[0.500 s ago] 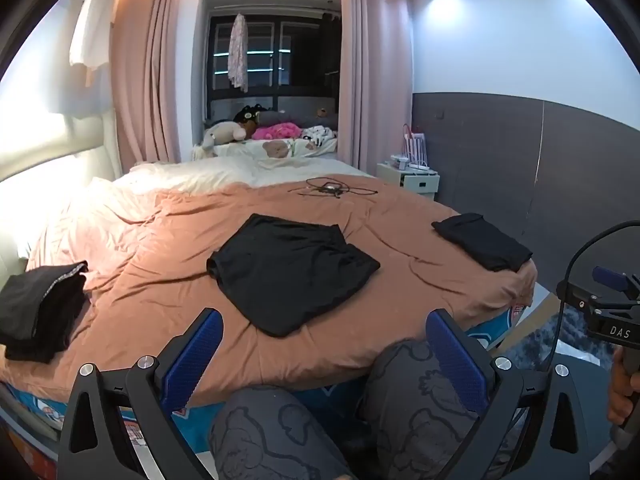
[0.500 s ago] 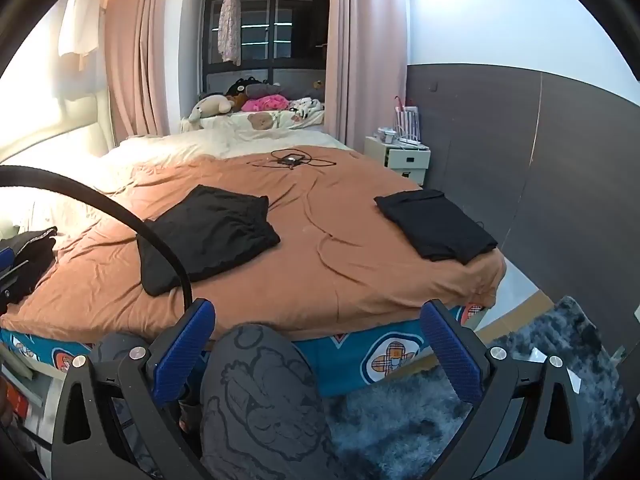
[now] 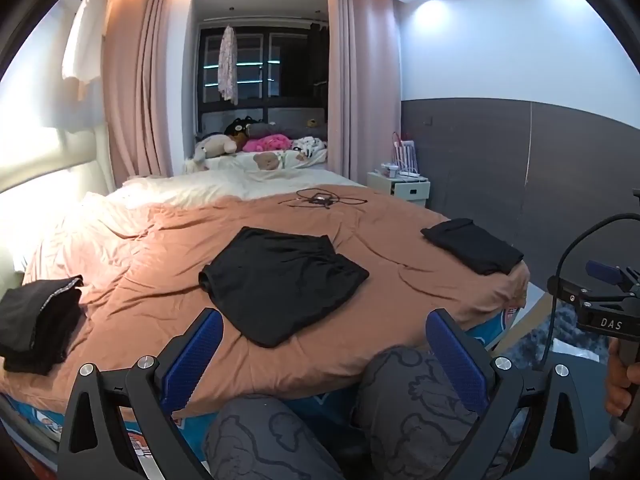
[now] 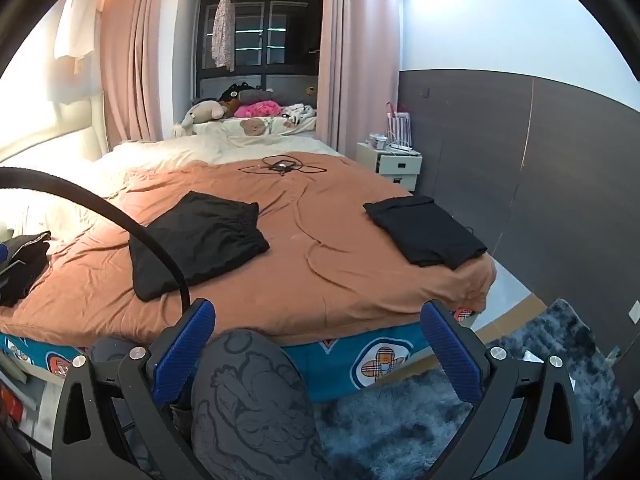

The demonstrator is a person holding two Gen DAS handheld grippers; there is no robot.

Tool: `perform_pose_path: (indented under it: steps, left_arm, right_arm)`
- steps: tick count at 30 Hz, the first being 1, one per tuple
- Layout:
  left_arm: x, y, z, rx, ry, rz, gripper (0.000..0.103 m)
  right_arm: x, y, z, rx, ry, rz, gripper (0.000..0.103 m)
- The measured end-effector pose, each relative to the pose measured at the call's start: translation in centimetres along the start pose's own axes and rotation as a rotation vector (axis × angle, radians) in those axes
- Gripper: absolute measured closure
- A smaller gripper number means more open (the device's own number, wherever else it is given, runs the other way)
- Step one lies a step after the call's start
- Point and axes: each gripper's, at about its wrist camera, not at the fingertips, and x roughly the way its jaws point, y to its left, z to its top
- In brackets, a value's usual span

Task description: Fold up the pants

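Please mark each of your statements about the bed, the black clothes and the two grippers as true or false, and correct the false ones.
1. The black pants lie in the middle of the bed. True.
2. The left gripper holds the pants. False: its jaws are open and empty, short of the pants.
3. A folded black garment lies near the bed's right corner. True.
4. The right gripper is shut. False: its jaws stand wide apart.
5. The cable lies on top of the pants. False: it lies farther back on the orange cover.
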Motion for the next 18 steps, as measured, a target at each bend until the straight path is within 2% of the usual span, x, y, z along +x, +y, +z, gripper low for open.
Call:
perform_pose_path:
  steps: [18]
  left_arm:
    - [-0.24,0.21,0.01,-0.002,-0.006,-0.009,0.001]
  right_arm:
    - [-0.13,-0.5,-0.25,0.015,-0.013,-0.011,0.0]
